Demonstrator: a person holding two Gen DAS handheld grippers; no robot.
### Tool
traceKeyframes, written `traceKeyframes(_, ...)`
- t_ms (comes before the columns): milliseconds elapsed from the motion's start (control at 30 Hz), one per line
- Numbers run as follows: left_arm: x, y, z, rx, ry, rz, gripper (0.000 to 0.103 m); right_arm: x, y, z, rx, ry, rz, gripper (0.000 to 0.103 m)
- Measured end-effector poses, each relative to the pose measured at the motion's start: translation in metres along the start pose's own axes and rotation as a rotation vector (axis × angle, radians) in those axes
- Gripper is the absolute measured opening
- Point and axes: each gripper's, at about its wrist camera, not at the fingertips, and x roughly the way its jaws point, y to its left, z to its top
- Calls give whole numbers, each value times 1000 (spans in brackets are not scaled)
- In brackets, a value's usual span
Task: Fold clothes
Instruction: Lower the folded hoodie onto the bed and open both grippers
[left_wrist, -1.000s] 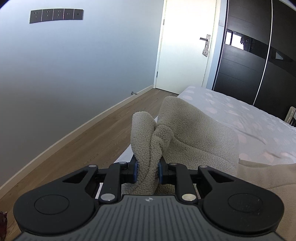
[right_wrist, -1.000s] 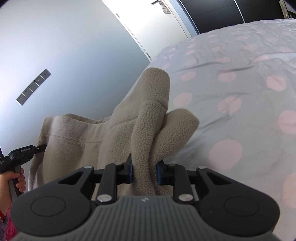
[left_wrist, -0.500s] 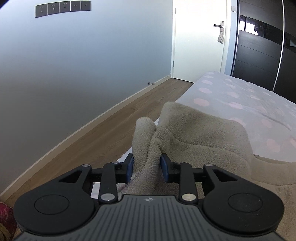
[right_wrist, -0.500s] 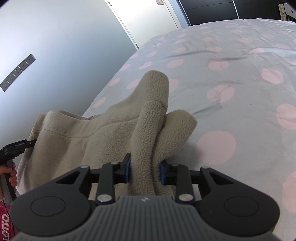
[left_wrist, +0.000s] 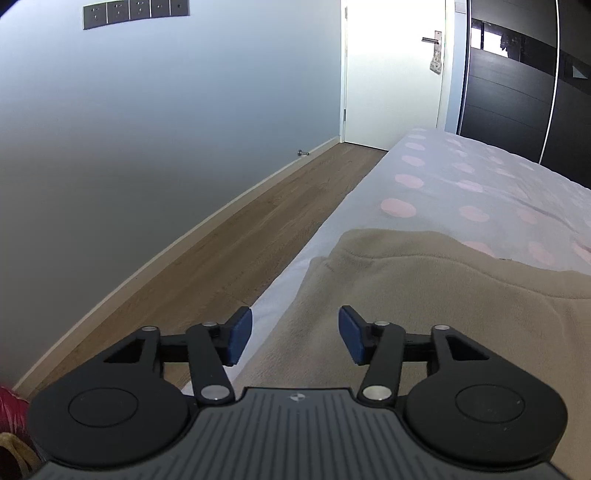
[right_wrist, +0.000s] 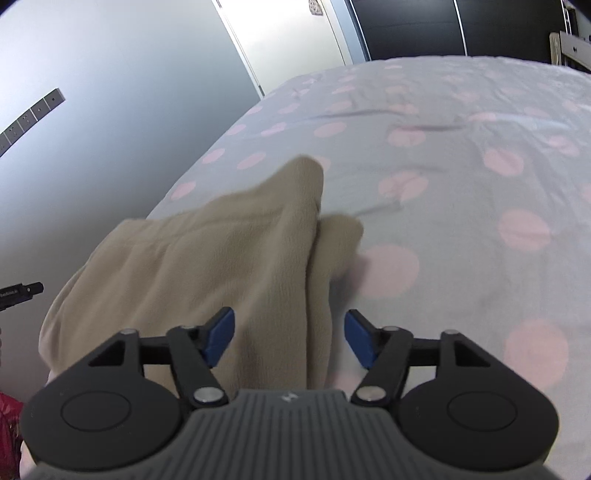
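A beige fleece garment (left_wrist: 424, 295) lies flat on the bed, near its left edge. My left gripper (left_wrist: 295, 334) hovers over the garment's left part; its jaws are opening, and the blue pads (left_wrist: 240, 332) stand clear of the cloth. In the right wrist view the same garment (right_wrist: 207, 266) lies on the bed with a fold ridge running away from me. My right gripper (right_wrist: 290, 338) is above that ridge with its jaws opening. The fleece passes below the gap and its pads (right_wrist: 360, 338) do not press on it.
The bed (left_wrist: 480, 184) has a grey cover with pink dots (right_wrist: 461, 184). A wooden floor strip (left_wrist: 221, 258) runs between the bed and the grey wall. A white door (left_wrist: 391, 66) and a dark wardrobe (left_wrist: 517, 92) stand at the far end. Part of the other handheld device (right_wrist: 20, 291) shows at the left.
Both grippers were shut on bunched fleece held up; both have let go and spread their jaws. The garment has dropped and now lies flat on the bed. Both hands have sunk lower.
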Motion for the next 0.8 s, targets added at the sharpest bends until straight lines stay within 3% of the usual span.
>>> traceKeyframes(133, -4, 26, -23, -47, 14, 31, 54, -6, -11, -41, 54, 80, 54, 69)
traceKeyframes(267, 11, 50, -51, -170, 87, 20, 54, 0, -23, -75, 137, 121, 67, 73)
traceKeyframes(433, 28, 62, -79, -289, 100, 11, 57, 19, -33, -90, 267, 153, 95, 73)
traceKeyframes(567, 36, 61, -81, -292, 115, 22, 56, 24, -29, -93, 291, 161, 95, 58)
traceKeyframes(667, 36, 62, -83, -288, 113, 6, 43, 23, -22, -94, 270, 165, 88, 45)
traceKeyframes(733, 34, 61, -82, -255, 107, 9, 22, 20, -17, -95, 255, 160, 89, 31)
traceKeyframes(800, 34, 59, -77, -221, 109, 17, 17, 13, -8, -96, 222, 146, 83, 26)
